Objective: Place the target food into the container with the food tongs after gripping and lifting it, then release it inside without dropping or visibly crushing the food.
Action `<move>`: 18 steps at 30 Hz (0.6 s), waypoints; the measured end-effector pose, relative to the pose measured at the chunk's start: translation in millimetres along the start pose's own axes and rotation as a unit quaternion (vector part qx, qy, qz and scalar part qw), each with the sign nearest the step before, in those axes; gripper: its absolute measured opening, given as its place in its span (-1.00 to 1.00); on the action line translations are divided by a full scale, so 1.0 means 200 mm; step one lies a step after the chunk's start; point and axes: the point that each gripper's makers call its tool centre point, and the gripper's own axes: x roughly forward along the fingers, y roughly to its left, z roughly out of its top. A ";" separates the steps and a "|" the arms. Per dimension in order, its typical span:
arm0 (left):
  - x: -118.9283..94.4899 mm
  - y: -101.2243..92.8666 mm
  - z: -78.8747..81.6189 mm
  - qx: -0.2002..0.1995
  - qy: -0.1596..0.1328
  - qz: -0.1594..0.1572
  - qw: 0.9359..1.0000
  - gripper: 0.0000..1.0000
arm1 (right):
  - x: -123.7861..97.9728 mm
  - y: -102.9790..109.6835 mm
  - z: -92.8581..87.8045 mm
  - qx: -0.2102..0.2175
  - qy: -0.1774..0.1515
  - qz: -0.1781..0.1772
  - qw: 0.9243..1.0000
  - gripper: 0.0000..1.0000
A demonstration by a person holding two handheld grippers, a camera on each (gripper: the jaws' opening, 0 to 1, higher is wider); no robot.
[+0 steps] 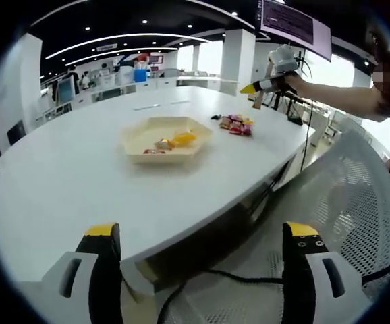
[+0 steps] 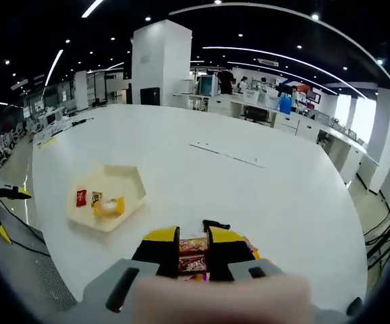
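A cream hexagonal tray (image 1: 135, 143) (image 2: 131, 181) lies on the white table and holds an orange-yellow piece and small red packets. A pile of red snack packets (image 1: 237, 125) lies near the table's edge, with a small black object (image 1: 215, 117) (image 2: 215, 224) beside it. My left gripper (image 1: 202, 233) is open wide, off the table's near edge, with nothing between its jaws. A person's hand holds my right gripper (image 1: 254, 88) (image 2: 192, 237) above the pile. Its jaws stand close together, with red packets (image 2: 193, 253) showing in the narrow gap. Whether they clamp a packet is unclear.
The white table (image 1: 67, 182) (image 2: 249, 182) is broad and rounded. A grey mesh chair back (image 1: 343, 196) and a black cable (image 1: 208, 275) lie below my left gripper. Desks, a pillar (image 2: 158, 61) and monitors stand far behind.
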 end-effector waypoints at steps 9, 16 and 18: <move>0.00 0.00 0.01 0.001 -0.005 0.000 1.000 0.93 | 0.00 0.03 0.13 0.003 -0.008 0.004 1.000 -0.70; 0.00 0.00 0.02 0.000 -0.009 0.001 1.000 0.93 | 0.08 0.13 0.26 -0.001 -0.025 0.019 0.999 -0.70; 0.00 0.00 0.02 0.000 -0.010 0.002 1.000 0.92 | 0.11 0.17 0.29 -0.003 -0.028 0.027 0.999 -0.70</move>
